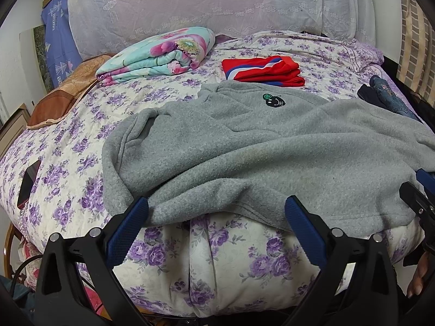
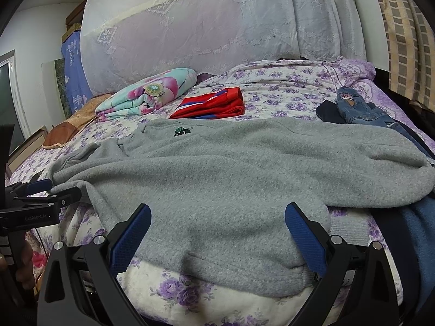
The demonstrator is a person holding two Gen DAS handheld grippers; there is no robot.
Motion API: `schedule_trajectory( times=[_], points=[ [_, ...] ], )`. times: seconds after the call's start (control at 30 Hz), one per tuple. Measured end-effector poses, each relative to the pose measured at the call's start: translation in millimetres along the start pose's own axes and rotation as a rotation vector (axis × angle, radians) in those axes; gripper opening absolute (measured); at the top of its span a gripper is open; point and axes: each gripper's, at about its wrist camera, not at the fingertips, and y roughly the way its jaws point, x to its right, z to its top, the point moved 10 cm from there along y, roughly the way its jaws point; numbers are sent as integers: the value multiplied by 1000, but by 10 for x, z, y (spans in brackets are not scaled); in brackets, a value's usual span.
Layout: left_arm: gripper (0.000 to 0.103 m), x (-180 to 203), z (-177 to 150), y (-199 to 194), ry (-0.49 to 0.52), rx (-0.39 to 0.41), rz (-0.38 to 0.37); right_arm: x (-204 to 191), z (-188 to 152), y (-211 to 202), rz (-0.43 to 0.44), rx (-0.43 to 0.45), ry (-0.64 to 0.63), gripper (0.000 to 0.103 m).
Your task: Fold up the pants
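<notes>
Grey pants (image 1: pixel 244 141) lay spread across bed (image 1: pixel 81 141). L gripper (image 1: pixel 217 217) and R gripper (image 2: pixel 217 220) both wide apart at near hem, holding nothing.

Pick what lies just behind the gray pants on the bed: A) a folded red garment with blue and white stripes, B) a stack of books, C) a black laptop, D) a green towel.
A: the folded red garment with blue and white stripes lies on the bed right behind the gray pants.
</notes>
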Motion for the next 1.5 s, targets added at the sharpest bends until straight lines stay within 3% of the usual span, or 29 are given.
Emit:
schedule_trajectory(
  times=[1.27,1.33,1.4,1.5],
  points=[
    [98,-54,4,-16,-2,-1,0,-50,-33,59,10,-27,-1,99],
    [98,-152,90,-100,-16,34,12,-93,19,86,26,-36,-18,99],
    [98,-480,267,-248,-77,89,42,-196,181,116,87,-48,-47,99],
    [98,-1025,361,-155,-182,32,40,-381,558,216,177,-70,-84,99]
  ],
)
